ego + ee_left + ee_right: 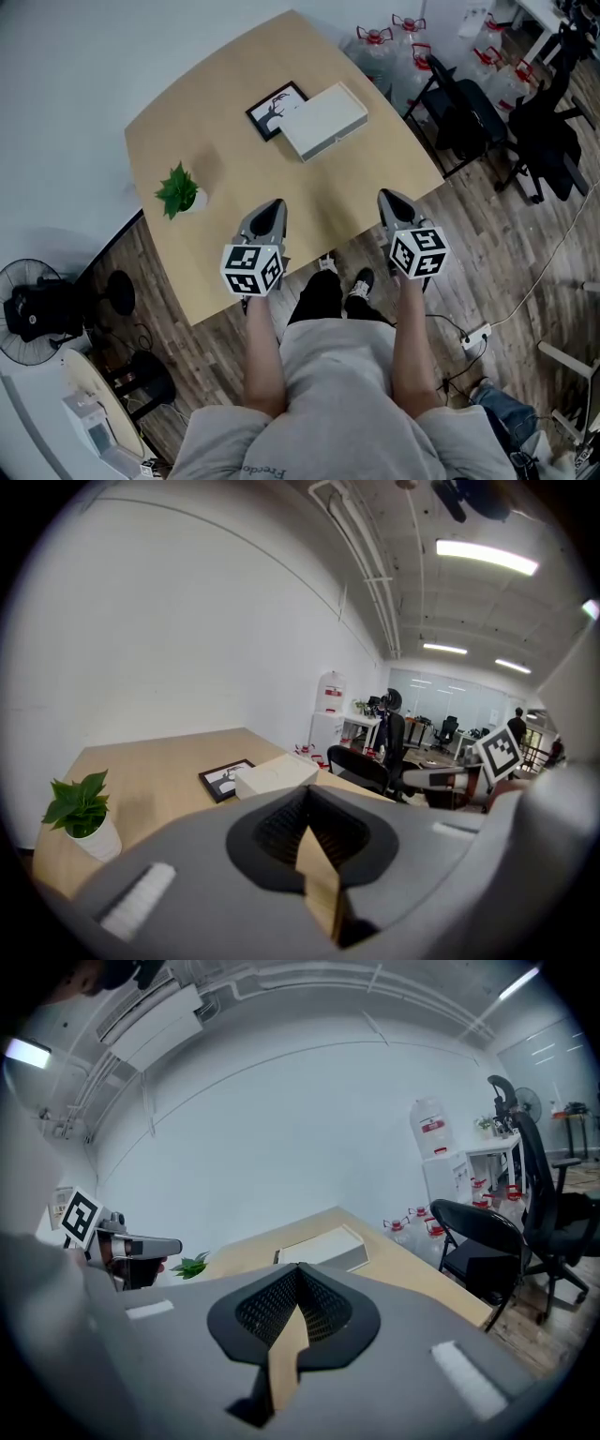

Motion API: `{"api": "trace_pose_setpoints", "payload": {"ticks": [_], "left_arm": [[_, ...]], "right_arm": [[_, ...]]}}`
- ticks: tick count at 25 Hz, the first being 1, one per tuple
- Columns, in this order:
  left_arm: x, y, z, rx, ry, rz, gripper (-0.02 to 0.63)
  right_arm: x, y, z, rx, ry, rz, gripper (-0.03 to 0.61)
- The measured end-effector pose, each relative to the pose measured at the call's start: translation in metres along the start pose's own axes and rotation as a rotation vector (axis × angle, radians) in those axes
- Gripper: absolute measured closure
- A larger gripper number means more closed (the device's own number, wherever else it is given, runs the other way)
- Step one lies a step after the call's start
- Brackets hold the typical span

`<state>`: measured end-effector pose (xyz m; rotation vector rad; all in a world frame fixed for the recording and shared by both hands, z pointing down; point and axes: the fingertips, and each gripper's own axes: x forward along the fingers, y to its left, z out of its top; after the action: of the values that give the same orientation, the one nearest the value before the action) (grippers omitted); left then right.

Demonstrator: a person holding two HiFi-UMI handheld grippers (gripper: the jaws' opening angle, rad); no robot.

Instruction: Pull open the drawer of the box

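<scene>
I am wearing a pale grey short-sleeved T-shirt [342, 375] with a line of dark print on the front, black trousers [319, 295] and black shoes [360, 280] with white soles. I am carrying a left gripper [277, 203] and a right gripper [384, 195], both showing smooth grey shells tapering to a point, each bearing at its rear a cube [252, 269] of black-and-white square markers. Black ribbed pads [279, 825] are lining the jaws, and pale raised strips [137, 900] are marking the shells.
</scene>
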<state>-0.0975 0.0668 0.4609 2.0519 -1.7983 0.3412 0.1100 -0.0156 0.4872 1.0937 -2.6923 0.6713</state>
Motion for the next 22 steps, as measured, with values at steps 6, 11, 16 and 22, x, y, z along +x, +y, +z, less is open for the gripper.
{"api": "trace_pose_setpoints", "payload": {"ticks": [6, 11, 16, 22], "left_arm": [[0.036, 0.025, 0.018, 0.002, -0.007, -0.028, 0.561], [0.068, 0.023, 0.040, 0.017, -0.010, -0.079, 0.561], [0.096, 0.036, 0.048, 0.009, -0.003, -0.107, 0.561], [0.127, 0.055, 0.042, 0.015, 0.031, -0.125, 0.561]], "right_arm": [[0.032, -0.008, 0.007, -0.033, 0.023, -0.026, 0.577], [0.047, -0.027, 0.023, -0.040, 0.029, -0.072, 0.577], [0.069, -0.034, 0.030, -0.053, 0.045, -0.096, 0.577], [0.101, -0.040, 0.025, -0.064, 0.087, -0.104, 0.578]]}}
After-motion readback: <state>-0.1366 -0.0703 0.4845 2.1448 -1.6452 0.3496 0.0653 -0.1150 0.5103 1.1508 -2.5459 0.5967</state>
